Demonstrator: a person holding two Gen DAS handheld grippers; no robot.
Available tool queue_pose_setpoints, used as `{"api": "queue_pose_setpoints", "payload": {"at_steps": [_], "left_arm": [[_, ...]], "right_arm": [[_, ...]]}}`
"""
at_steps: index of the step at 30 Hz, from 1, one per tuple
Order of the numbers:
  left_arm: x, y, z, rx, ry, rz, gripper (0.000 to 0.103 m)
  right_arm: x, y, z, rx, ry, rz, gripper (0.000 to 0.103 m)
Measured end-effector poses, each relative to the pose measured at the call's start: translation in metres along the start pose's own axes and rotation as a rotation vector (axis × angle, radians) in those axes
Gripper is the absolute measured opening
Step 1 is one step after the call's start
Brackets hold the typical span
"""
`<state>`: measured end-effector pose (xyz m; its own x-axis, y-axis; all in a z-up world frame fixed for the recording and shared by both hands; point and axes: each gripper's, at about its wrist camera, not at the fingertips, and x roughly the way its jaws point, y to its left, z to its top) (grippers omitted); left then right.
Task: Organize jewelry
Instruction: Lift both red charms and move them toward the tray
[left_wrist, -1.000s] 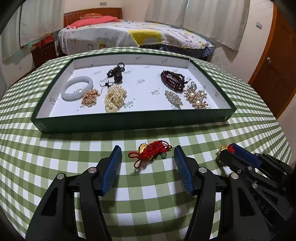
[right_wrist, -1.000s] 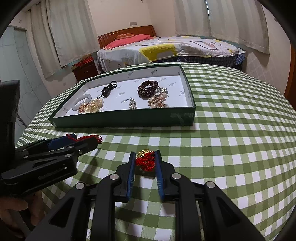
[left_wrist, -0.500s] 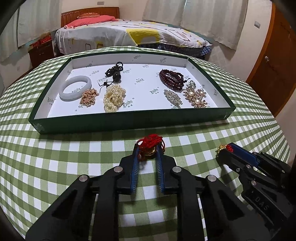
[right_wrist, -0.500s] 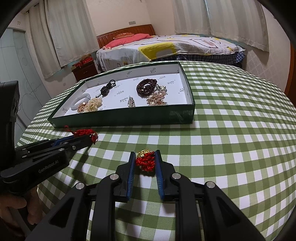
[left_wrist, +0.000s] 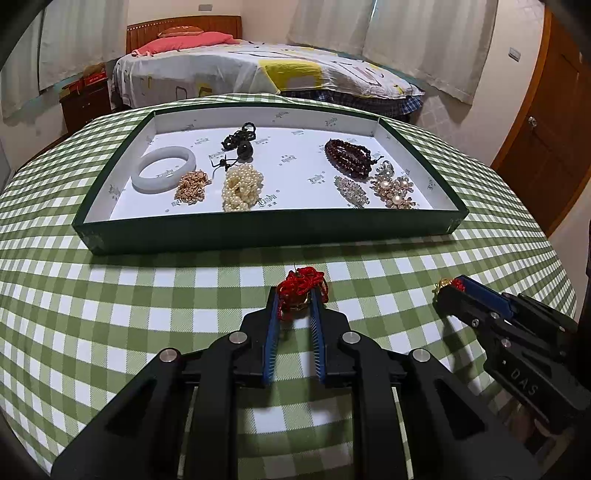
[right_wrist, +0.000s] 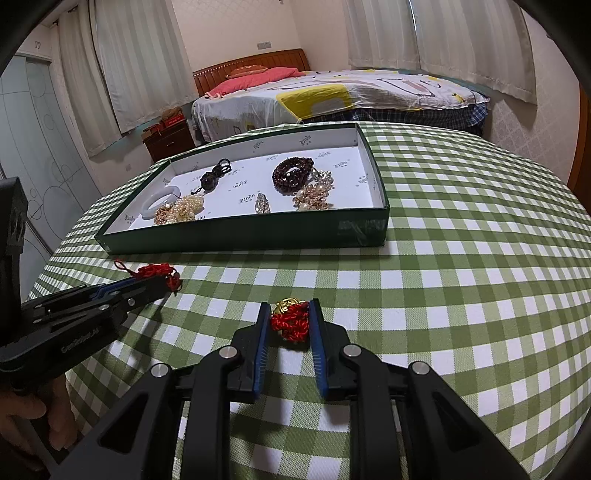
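Red cord charms: my left gripper (left_wrist: 294, 300) fingers pinch one (left_wrist: 301, 286), my right gripper (right_wrist: 287, 319) fingers pinch another (right_wrist: 290, 320); both tilted down over bench (left_wrist: 110, 295), near tray (left_wrist: 258, 229).

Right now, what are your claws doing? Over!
Left gripper shut on red cord. Right gripper shut on red charm. Tray ahead, path clear.

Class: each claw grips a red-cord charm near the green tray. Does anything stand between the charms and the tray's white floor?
Only the tray's near wall. The left claw and right claw must lift their red-cord charms over it; bare tablecloth lies between.
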<state>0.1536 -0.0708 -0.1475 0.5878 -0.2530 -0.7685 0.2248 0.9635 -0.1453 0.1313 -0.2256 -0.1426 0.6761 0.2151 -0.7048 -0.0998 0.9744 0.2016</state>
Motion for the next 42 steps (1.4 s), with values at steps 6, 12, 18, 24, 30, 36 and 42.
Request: {"api": "queue_pose_setpoints", "payload": {"at_steps": [6, 12, 18, 24, 30, 36, 42], "left_arm": [[-0.006, 0.003, -0.001, -0.006, -0.013, 0.002, 0.016], [-0.011, 0.004, 0.0, 0.0, -0.022, 0.002, 0.006], [-0.011, 0.005, -0.002, -0.004, -0.024, -0.005, 0.006], [-0.015, 0.006, -0.002, -0.004, -0.034, -0.012, 0.006], [-0.02, 0.006, -0.002, -0.001, -0.041, -0.012, 0.006], [-0.028, 0.007, 0.001, -0.004, -0.058, -0.015, 0.006], [-0.035, 0.006, 0.003, -0.004, -0.078, -0.025, 0.006]], "right_arm": [[0.0, 0.0, 0.0, -0.002, -0.001, 0.0, 0.022], [-0.002, 0.002, 0.001, -0.007, -0.007, -0.001, 0.021], [-0.002, 0.005, 0.001, -0.011, -0.006, -0.003, 0.022], [-0.002, 0.006, 0.0, -0.014, -0.006, -0.003, 0.021], [-0.002, 0.006, 0.0, -0.014, -0.009, -0.003, 0.021], [-0.004, 0.006, 0.001, -0.015, -0.016, -0.002, 0.021], [-0.012, 0.009, 0.007, -0.024, -0.035, 0.0, 0.021]]}}
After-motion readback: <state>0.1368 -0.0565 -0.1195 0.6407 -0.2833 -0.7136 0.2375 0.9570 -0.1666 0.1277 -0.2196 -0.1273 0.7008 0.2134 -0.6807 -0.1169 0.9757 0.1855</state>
